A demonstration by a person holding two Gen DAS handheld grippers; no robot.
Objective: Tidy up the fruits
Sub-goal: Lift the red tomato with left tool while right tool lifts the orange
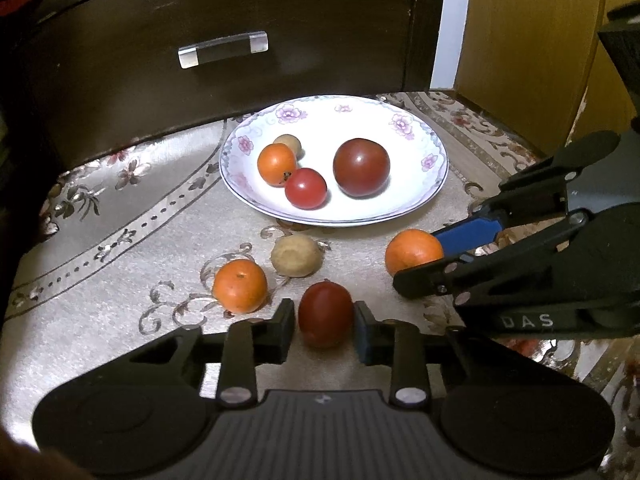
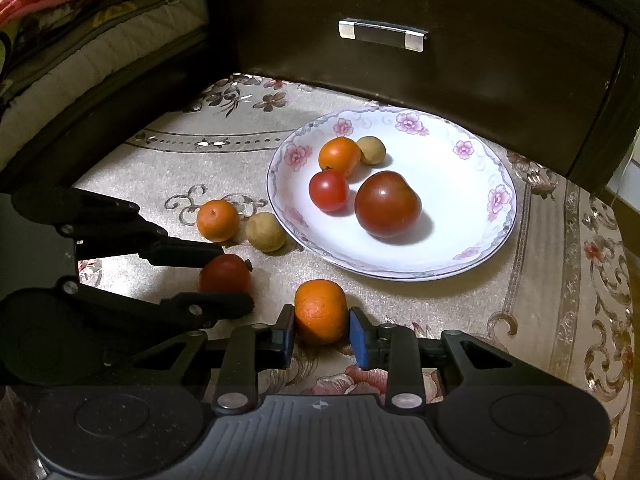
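My left gripper (image 1: 325, 312) is shut on a dark red tomato (image 1: 326, 314) that rests on the patterned cloth. To its right, my right gripper (image 2: 322, 320) is shut on an orange fruit (image 2: 320, 312), also down on the cloth. Each gripper shows in the other's view: the right gripper (image 1: 424, 260) and the left gripper (image 2: 228, 276). Behind them stands a white floral plate (image 1: 320, 128) holding a large dark tomato (image 1: 361, 167), a small red tomato (image 1: 306, 188), an orange fruit (image 1: 277, 165) and a tan fruit (image 1: 289, 144). Another orange fruit (image 1: 239, 286) and a tan round fruit (image 1: 296, 255) lie loose in front of the plate.
A dark drawer front with a clear handle (image 1: 223, 49) rises right behind the plate. A yellow wooden panel (image 1: 520, 40) stands at the right. Folded bedding (image 2: 80, 40) lies beyond the cloth's left edge.
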